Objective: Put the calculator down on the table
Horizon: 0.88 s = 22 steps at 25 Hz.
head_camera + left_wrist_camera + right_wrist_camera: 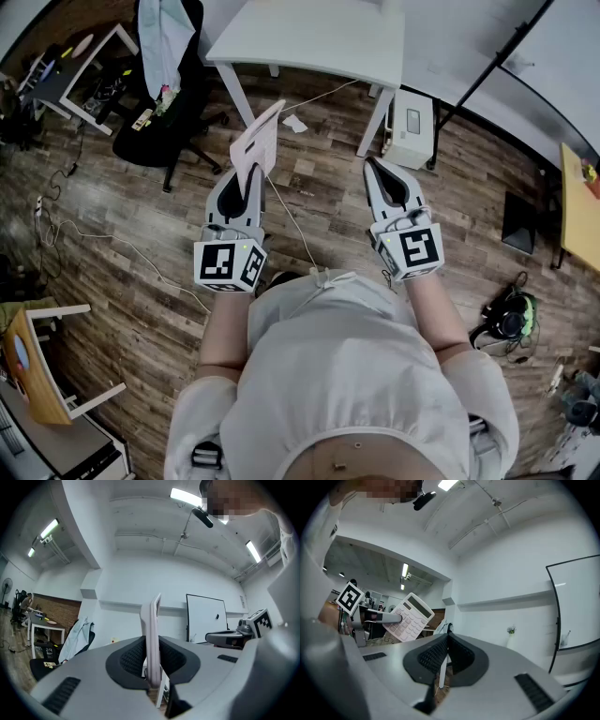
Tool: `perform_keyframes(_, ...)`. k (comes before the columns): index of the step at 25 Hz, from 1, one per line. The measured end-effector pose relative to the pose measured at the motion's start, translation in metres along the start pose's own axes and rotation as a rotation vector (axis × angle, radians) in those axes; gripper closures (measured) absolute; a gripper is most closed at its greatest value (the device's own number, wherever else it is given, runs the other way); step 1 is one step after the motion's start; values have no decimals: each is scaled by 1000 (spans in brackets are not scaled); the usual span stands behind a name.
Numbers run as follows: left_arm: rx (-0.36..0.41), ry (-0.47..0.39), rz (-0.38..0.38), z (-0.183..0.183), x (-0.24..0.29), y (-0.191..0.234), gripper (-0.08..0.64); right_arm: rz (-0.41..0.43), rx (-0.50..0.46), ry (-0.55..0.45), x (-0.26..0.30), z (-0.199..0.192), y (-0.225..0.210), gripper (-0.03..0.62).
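A pale pink calculator (255,142) stands on edge in the air, and my left gripper (251,175) is shut on its lower end. In the left gripper view the calculator (152,630) shows edge-on, rising between the two dark pads (133,660). The right gripper view catches its keys and display from the side, so the calculator (408,617) sticks out of the left gripper (377,617). My right gripper (377,169) is held level beside the left one, shut with nothing in it (446,651). The white table (309,37) stands ahead, beyond both grippers.
A black office chair (164,103) draped with a jacket stands at the left of the table. A white box (410,122) sits by the table's right leg. Cables and a paper scrap (294,123) lie on the wood floor. A whiteboard (206,618) stands at the right.
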<state>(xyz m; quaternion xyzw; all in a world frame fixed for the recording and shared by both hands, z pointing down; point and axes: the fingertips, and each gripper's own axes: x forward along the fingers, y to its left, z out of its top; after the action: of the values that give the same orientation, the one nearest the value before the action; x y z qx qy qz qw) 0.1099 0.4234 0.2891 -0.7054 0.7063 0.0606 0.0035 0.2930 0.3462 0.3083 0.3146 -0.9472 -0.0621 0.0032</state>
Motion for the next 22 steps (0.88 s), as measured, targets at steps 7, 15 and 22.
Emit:
perform_keyframes(7, 13, 13, -17, -8, 1, -6, 485, -2, 3, 5, -3, -7, 0, 589)
perform_keyframes(15, 18, 24, -17, -13, 5, -7, 485, -10, 27, 13, 0, -12, -1, 588)
perform_keyframes(22, 8, 59, -9, -26, 15, 11, 485, -5, 46, 47, 20, -28, 0, 588)
